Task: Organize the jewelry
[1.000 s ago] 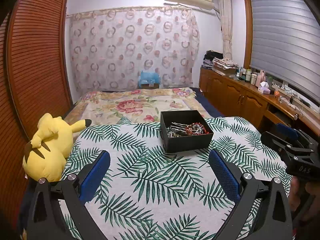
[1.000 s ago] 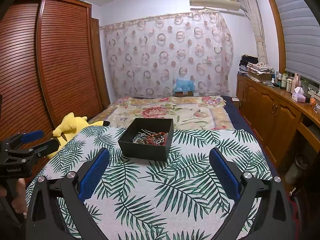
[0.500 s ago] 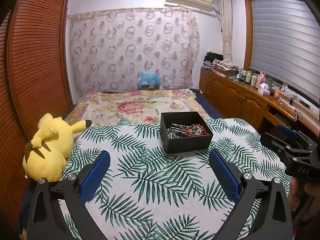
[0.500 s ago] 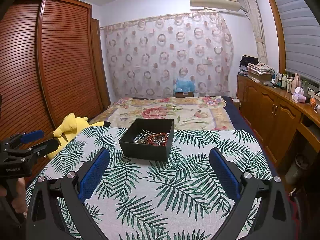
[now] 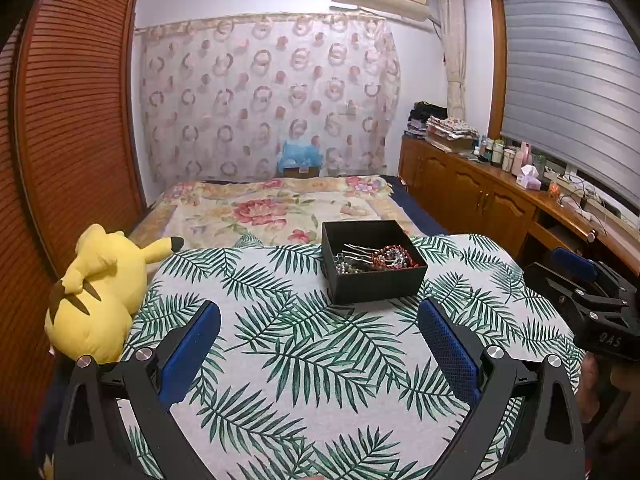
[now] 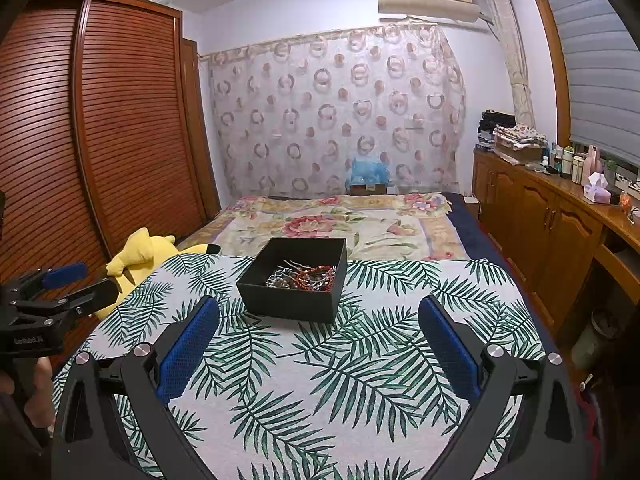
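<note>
Hardly anything has moved since a second ago: both tools hang where they were, and the box sits in the same spot, with only a slight drift in the right view.

The worktop draped in a white cloth printed with green palm leaves (image 5: 304, 360) fills the near ground, with the floral-quilted bed (image 5: 276, 208) beyond it. A yellow plush toy with black-tipped ears (image 5: 100, 292) slumps against the cloth's left edge. Near the far side of the worktop stands the square black open-topped box (image 5: 374, 266), and inside it lie a red beaded bracelet (image 5: 394, 256) and a tangle of silvery pieces (image 5: 346, 266), too small for me to sort out.

The left tool (image 5: 319, 354) is spread wide with nothing between its blue pads. The right tool (image 6: 319, 352) is likewise released and bare. Both are well short of the box.
</note>
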`<state>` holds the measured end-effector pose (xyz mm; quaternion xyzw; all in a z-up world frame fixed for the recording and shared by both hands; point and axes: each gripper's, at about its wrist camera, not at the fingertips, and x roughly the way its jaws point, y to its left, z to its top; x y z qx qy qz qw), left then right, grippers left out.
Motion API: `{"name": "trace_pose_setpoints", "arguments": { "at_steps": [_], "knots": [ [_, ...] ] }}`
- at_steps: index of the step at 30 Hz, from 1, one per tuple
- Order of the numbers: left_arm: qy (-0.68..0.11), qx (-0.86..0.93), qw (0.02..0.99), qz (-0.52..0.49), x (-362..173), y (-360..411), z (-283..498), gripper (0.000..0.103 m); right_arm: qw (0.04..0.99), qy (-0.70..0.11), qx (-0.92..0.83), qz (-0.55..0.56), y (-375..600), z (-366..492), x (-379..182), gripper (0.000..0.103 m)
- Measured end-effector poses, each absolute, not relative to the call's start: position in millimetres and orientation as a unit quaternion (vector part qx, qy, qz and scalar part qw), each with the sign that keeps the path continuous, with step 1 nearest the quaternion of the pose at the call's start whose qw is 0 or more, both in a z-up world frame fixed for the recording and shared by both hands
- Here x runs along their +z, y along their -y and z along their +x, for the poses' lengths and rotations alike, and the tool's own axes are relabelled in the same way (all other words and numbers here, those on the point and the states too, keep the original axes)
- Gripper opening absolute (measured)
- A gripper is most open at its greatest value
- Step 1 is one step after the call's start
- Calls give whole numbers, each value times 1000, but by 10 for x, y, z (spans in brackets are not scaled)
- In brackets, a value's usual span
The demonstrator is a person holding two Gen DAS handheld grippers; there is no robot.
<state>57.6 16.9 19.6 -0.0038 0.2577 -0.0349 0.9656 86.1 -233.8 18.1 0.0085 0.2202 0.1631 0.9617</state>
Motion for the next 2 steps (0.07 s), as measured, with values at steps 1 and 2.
{"name": "trace_pose_setpoints", "arguments": {
  "at_steps": [1,2],
  "knots": [
    [-257,-35,966,-3,187,-168,569,95,962,-220,163,8,2332,858,170,100],
    [-258,-35,966,-3,194,-169,576,95,962,-220,163,8,2332,858,170,100]
  ]
}}
